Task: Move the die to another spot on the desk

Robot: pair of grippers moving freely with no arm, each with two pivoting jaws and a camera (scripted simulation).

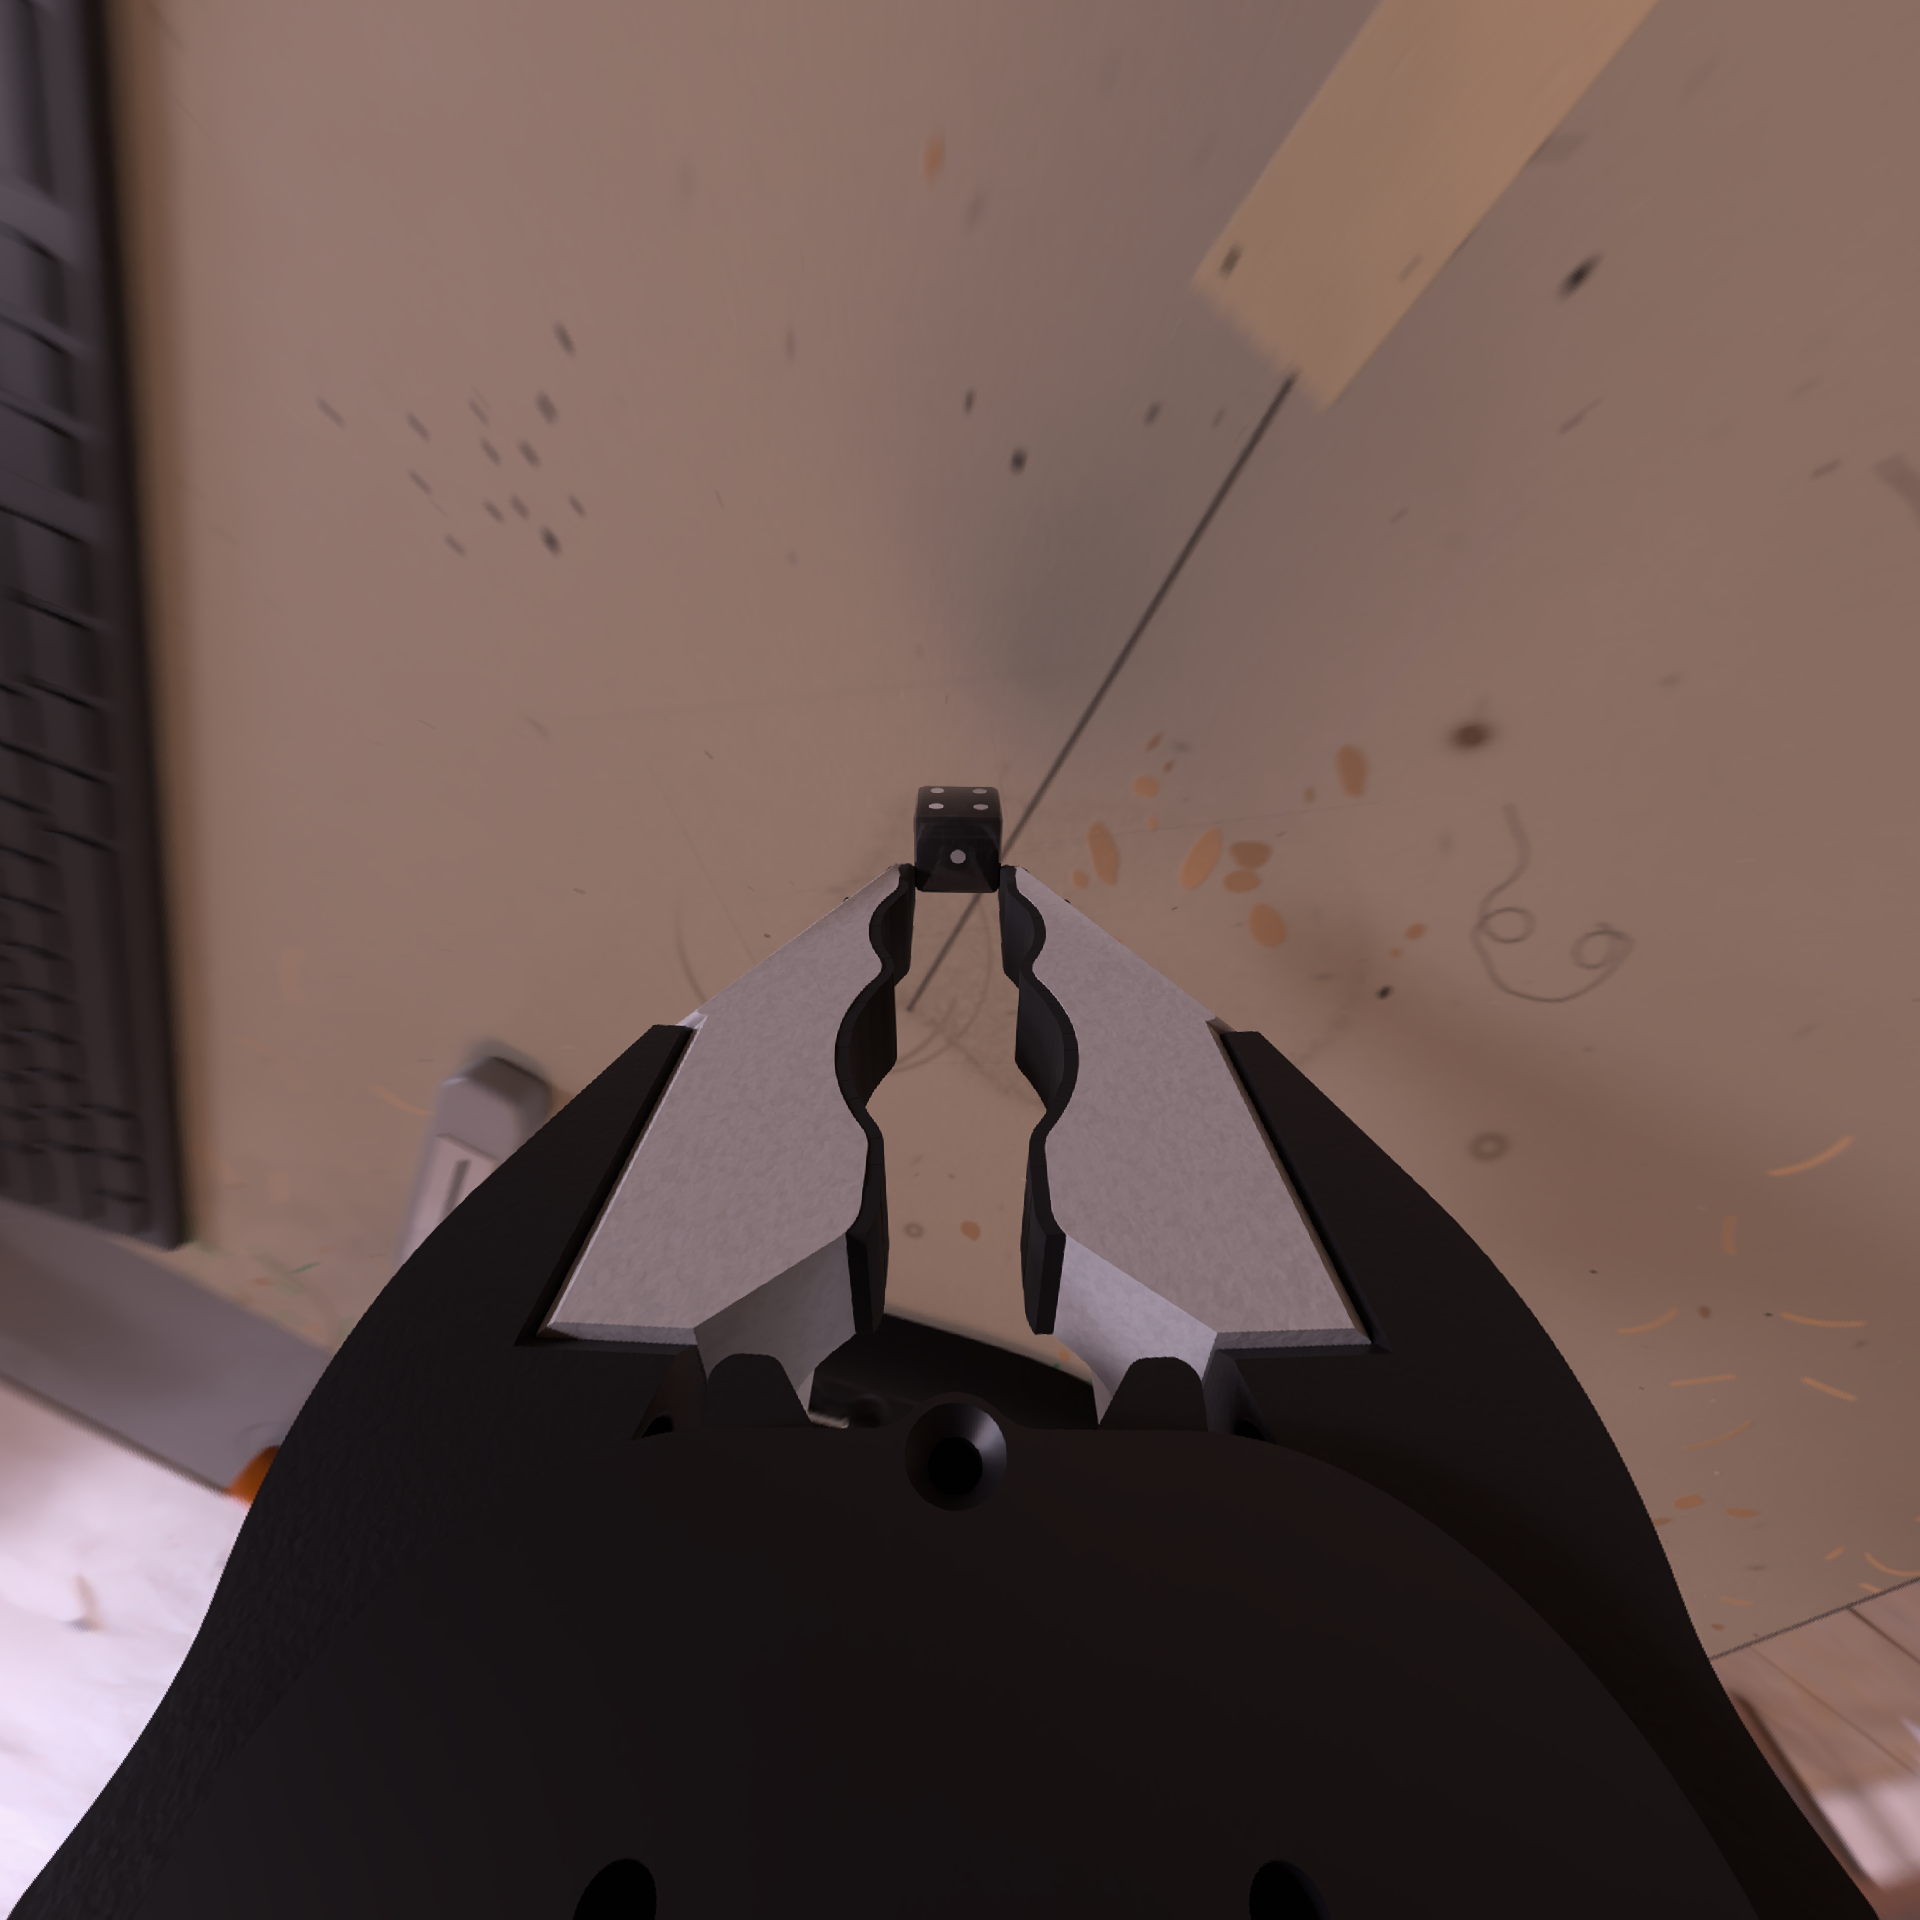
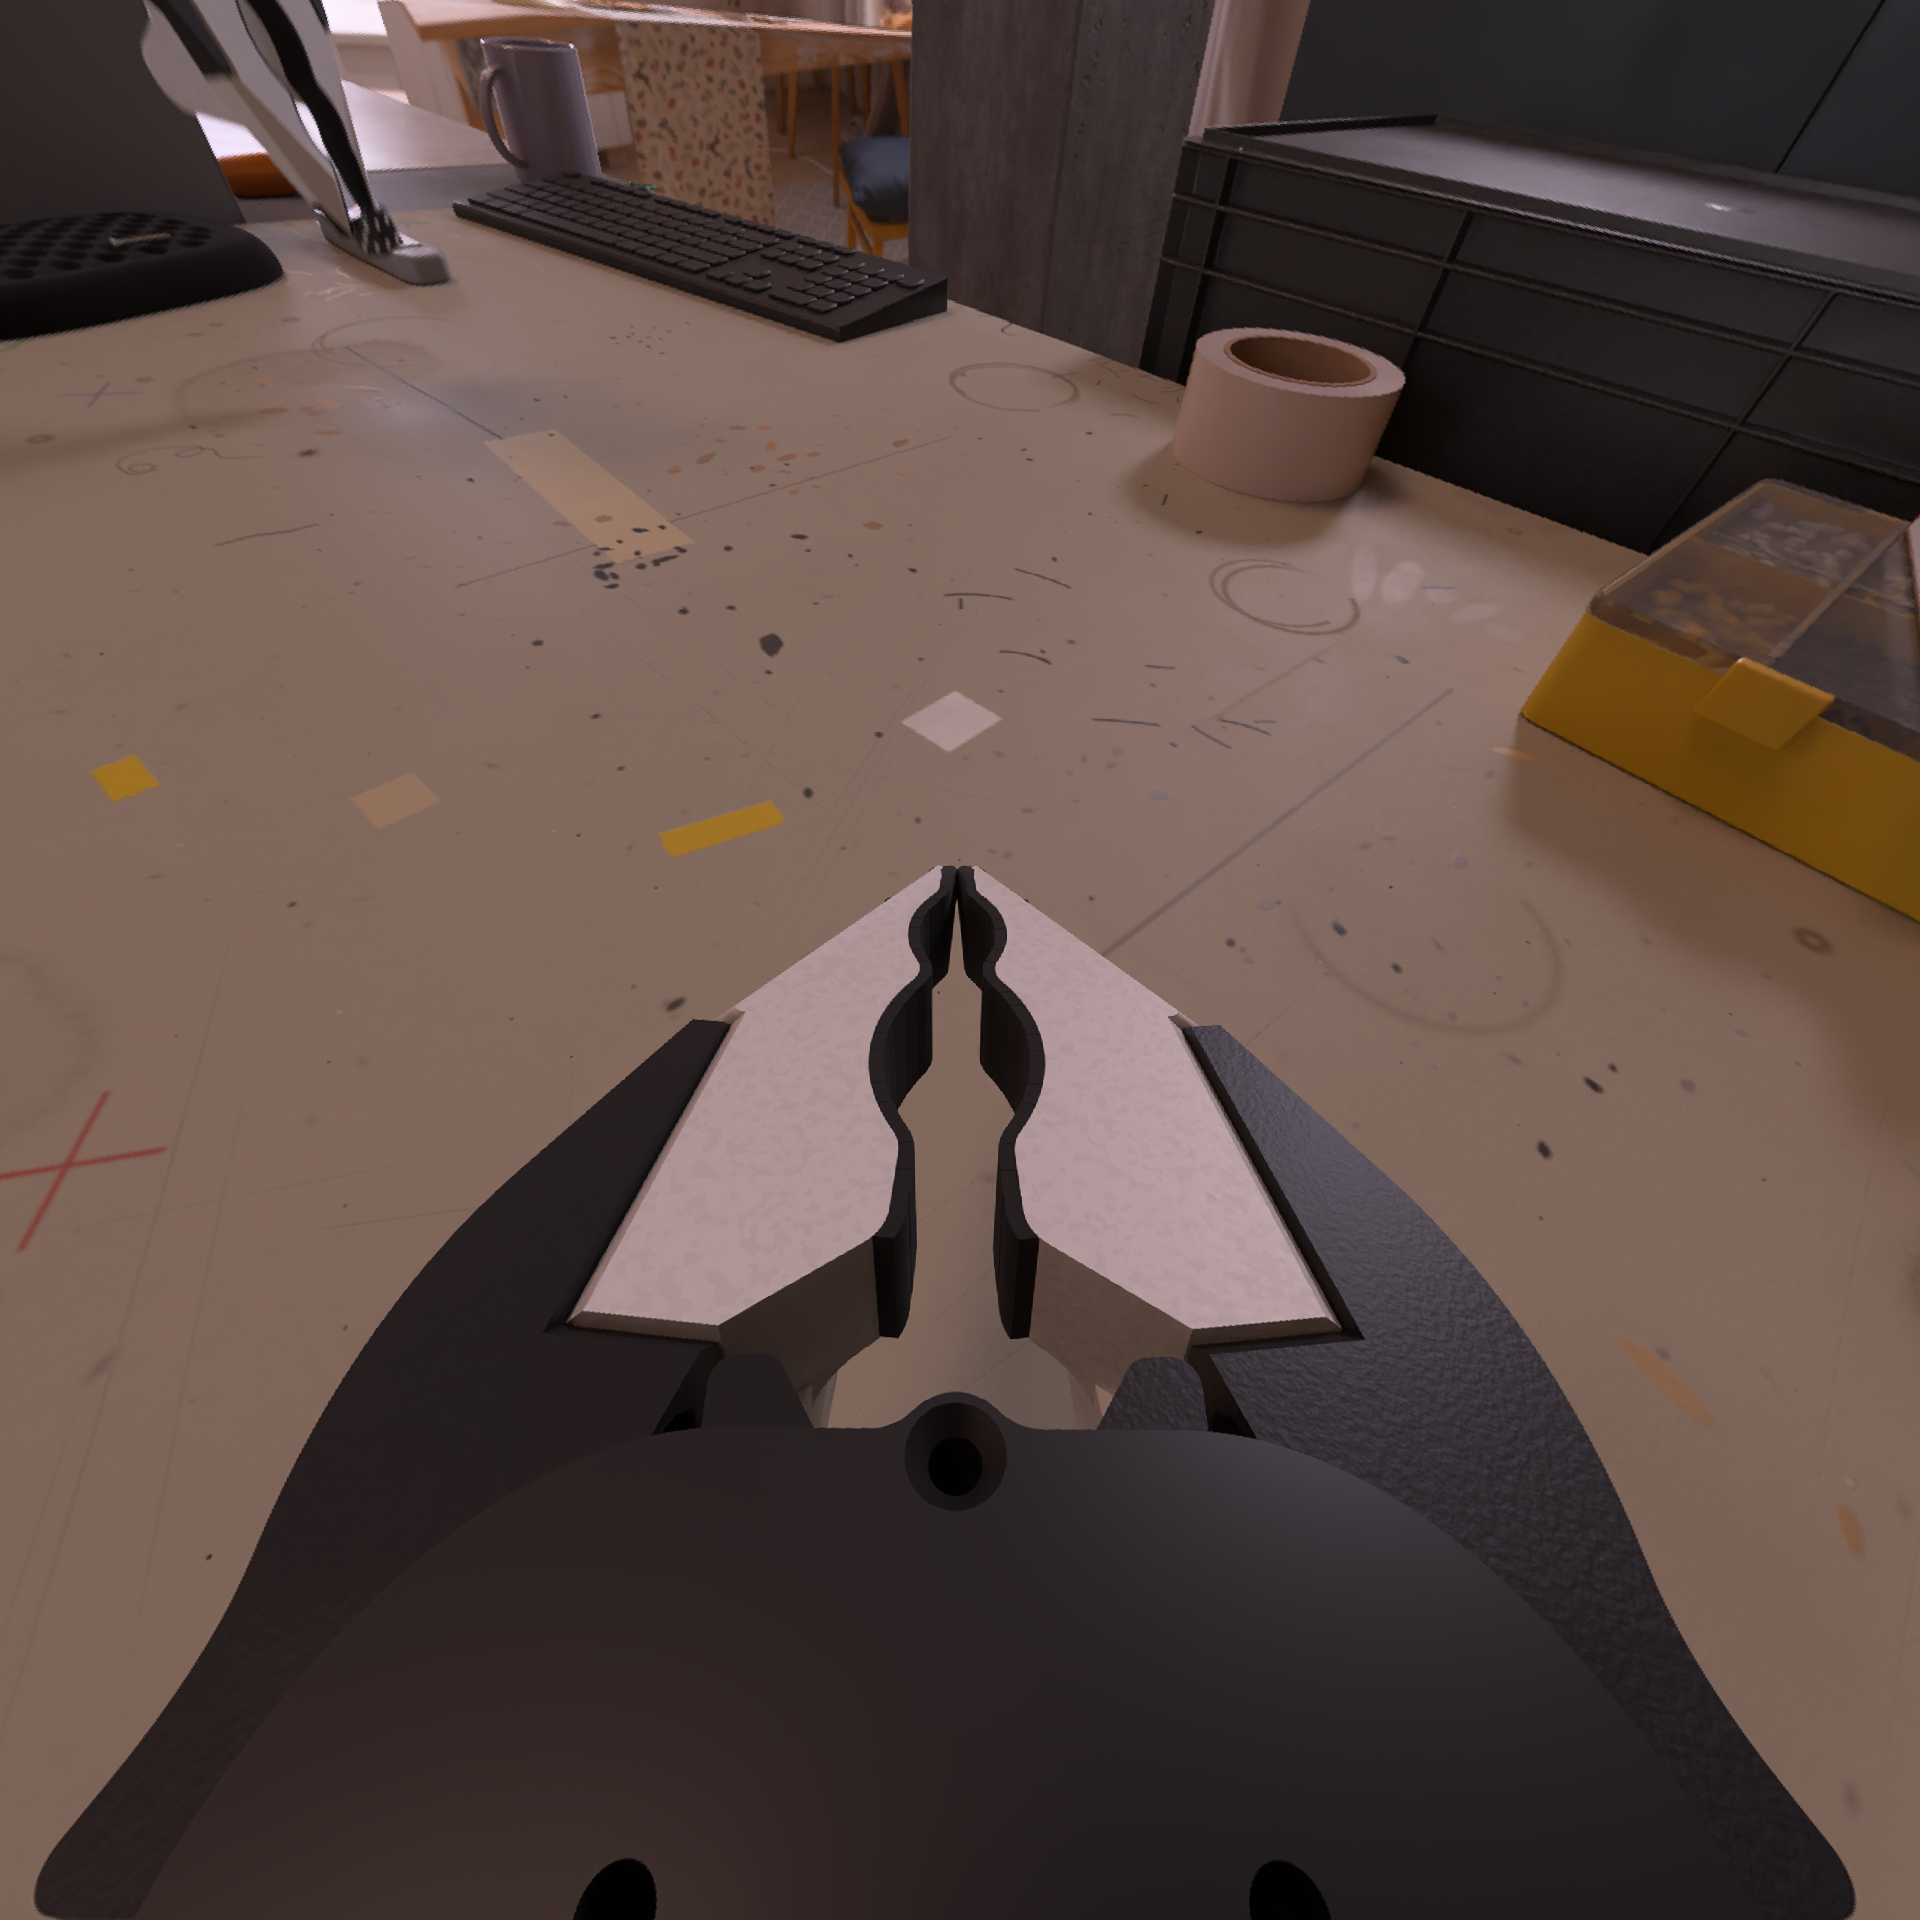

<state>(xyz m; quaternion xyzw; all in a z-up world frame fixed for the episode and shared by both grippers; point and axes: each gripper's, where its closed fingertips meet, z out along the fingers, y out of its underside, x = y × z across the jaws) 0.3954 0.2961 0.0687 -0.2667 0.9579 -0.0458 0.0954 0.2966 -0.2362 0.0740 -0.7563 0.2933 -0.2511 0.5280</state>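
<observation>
A worn beige table top [image 1: 727, 312], flecked with dark specks, orange dabs and pencil scrawls, fills the left wrist view, blurred toward its edges. At its centre a small black die with white pips [image 1: 957, 850] is pinched at the very tips of the left hand-held gripper [image 1: 957, 881], whose pale fingers with black wavy pads are drawn in to the die's width, a narrow gap being left behind the tips. The die's lower part sits between the tips and its upper face stands clear ahead of them. Whether the die rests on the table or is raised off it cannot be told. A thin dark line across the table passes just beside the die, a pale strip of tape [image 1: 1382, 197] lies well apart, and a black keyboard [image 1: 62, 623] runs along the left edge.

The carrying step is judged to be in hand: the die is grasped and a new spot is yet to be reached. A shallow tip grip is seen, so a steady transfer and a gentle lowering before release would be called for.

The right hand-held gripper [image 2: 956, 878] is closed on nothing, its tips meeting above the table, with a beige roll of tape [image 2: 1283, 416] and a yellow clear-lidded parts box [image 2: 1745, 727] well ahead; the left hand-held gripper also shows far off at the upper left
</observation>
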